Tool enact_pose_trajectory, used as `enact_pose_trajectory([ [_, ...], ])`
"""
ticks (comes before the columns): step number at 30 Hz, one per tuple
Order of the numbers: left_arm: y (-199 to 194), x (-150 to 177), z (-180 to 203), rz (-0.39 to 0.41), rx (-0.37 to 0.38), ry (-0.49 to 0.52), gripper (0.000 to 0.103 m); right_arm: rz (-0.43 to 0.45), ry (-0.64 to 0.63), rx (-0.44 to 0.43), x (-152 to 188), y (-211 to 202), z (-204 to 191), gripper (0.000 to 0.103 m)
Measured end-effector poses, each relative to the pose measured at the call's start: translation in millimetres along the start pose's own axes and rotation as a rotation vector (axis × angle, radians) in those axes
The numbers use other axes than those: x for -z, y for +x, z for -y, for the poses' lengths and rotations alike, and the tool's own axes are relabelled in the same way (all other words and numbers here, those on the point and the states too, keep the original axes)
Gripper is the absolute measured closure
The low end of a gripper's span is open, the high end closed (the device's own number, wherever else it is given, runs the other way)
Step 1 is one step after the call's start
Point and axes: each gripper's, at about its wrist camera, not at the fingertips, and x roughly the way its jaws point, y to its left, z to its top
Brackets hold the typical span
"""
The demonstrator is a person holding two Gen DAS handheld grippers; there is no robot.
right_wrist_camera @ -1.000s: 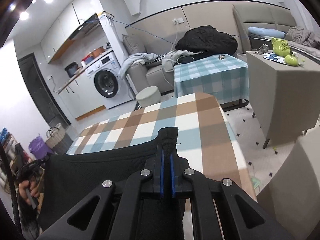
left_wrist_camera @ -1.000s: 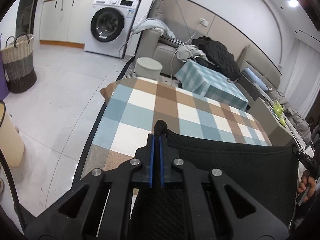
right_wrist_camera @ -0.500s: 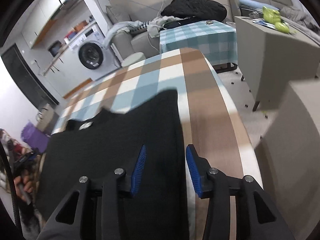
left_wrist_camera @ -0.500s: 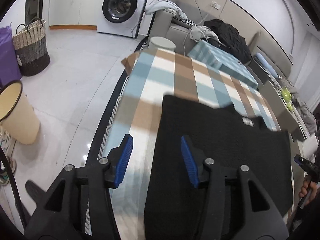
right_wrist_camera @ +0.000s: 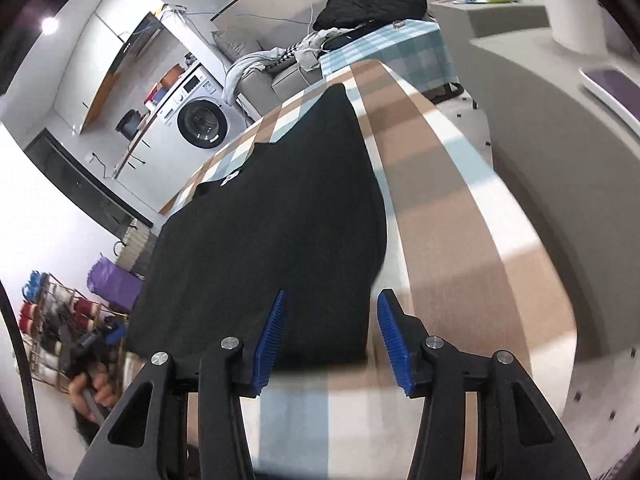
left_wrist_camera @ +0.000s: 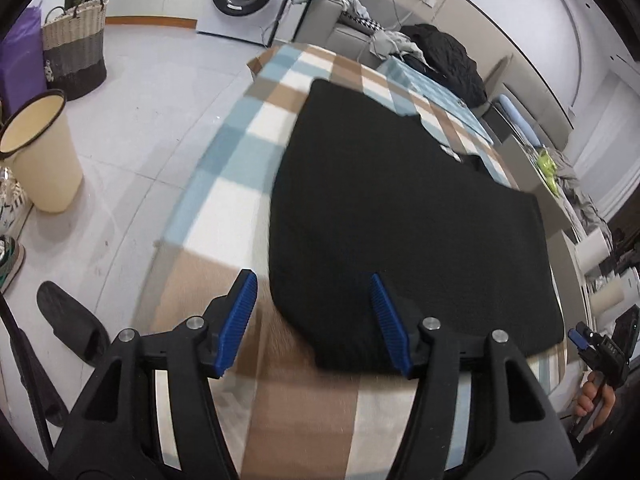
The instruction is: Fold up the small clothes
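Black garment (left_wrist_camera: 408,216) lies flat on the checked worktop (left_wrist_camera: 224,200), reaching toward its near edge.
Left gripper (left_wrist_camera: 314,322) and right gripper (right_wrist_camera: 330,336) hover over the garment's near corners, fingers opening, gripping nothing.

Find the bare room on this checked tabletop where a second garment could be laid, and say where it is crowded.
Free: the checked table strip between the black garment and the floor-side edge; the brown strip on its other side; the near edge by both tongs. Crowded: the middle, which the garment covers.
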Motion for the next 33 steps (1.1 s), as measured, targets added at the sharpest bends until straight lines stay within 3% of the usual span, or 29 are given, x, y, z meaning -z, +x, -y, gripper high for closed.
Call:
enact_pose_trajectory([
  [6, -2, 14, 1, -0.011, 0.018, -0.013, 0.047, 0.014, 0.032, -0.024, 16, 5, 5, 0.054],
  [13, -15, 11, -14, -0.006, -0.01, -0.024, 0.047, 0.0, 0.004, -0.04, 7, 21, -2, 0.054],
  [18, -7, 14, -9, -0.021, 0.035, -0.036, 0.047, -0.008, -0.031, -0.028, 1, 30, -9, 0.054],
  [20, 0, 13, -2, -0.022, 0.043, -0.033, 0.048, 0.011, -0.053, -0.008, 2, 31, -11, 0.064],
  [24, 8, 11, 10, 0.019, 0.045, -0.029, 0.09, 0.042, -0.118, 0.025, 1, 32, -19, 0.087],
  [26, 4, 10, 12, 0.066, 0.031, -0.032, 0.095, 0.066, -0.131, 0.038, -2, 29, -22, 0.094],
  [29, -1, 14, 14, 0.081, 0.026, -0.029, 0.096, 0.11, -0.112, 0.059, -11, 20, -19, 0.096],
  [33, -7, 32, 21, 0.061, 0.021, -0.004, 0.097, 0.083, -0.095, 0.075, -15, 22, -11, 0.096],
])
